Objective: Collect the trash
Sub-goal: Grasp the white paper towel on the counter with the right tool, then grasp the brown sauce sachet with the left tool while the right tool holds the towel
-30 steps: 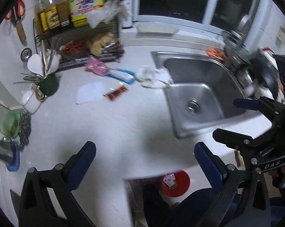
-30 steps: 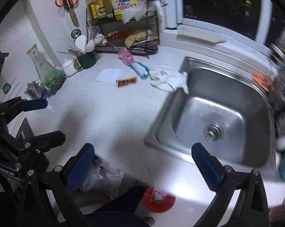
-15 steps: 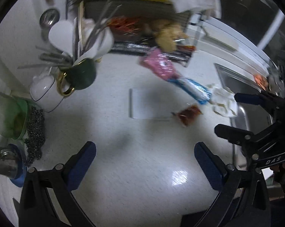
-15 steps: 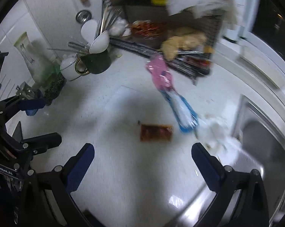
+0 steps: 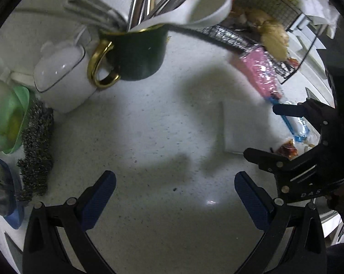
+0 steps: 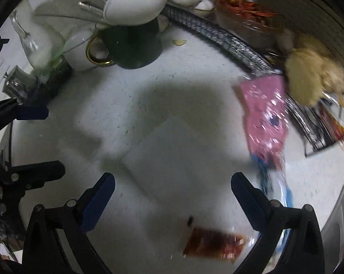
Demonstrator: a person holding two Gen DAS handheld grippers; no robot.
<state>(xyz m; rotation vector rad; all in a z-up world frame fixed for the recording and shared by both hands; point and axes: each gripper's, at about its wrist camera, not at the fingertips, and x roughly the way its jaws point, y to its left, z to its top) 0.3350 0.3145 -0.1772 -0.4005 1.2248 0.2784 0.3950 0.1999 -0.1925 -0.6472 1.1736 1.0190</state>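
Both tongs, left tongs [image 5: 174,189] and right tongs [image 6: 172,188], spread wide, empty; flat white sheet [image 6: 178,153] on surface [image 5: 149,137]: risk of skidding under pads, nudging red sachet [image 6: 214,244].

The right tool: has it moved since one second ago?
Yes. The right tool has advanced from over the sink edge toward the rack; the dark green mug looms much larger and nearer.

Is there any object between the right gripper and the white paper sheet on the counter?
Nothing visible. The right gripper is open just above the white paper sheet, with bare counter around it. The pink wrapper and the red sauce packet lie to the side.
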